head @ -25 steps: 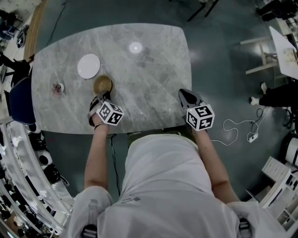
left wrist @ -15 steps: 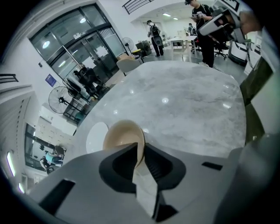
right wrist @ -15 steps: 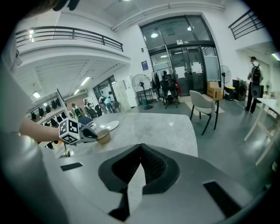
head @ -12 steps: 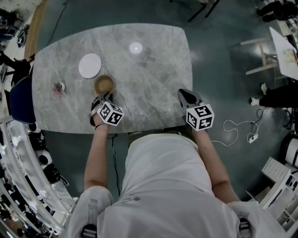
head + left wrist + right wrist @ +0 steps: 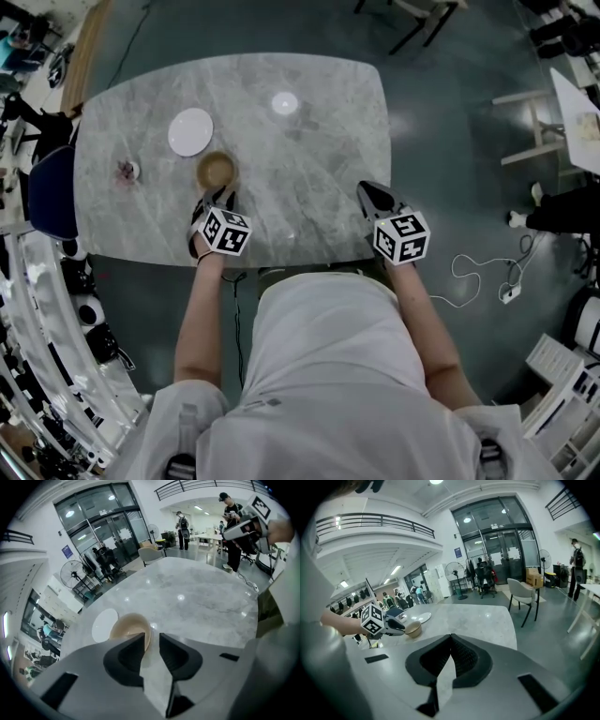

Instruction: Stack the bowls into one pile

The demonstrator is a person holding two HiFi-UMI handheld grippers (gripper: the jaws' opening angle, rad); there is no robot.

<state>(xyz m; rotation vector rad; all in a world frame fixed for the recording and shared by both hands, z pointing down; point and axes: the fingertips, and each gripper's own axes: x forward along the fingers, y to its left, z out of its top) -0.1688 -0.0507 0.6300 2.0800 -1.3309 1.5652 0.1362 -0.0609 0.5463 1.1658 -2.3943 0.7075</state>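
Now a round tan bowl [image 5: 216, 170] rests on the glossy, veined marble table [image 5: 309, 159].

My left gripper [image 5: 152, 638] has just been opening. Its jaws were nearly together a second ago and now stand a little apart. The near rim of the tan bowl [image 5: 127, 626] lies at that gap, and the pads no longer pinch it. The bowl now rests freely on the worktop [image 5: 201, 597].
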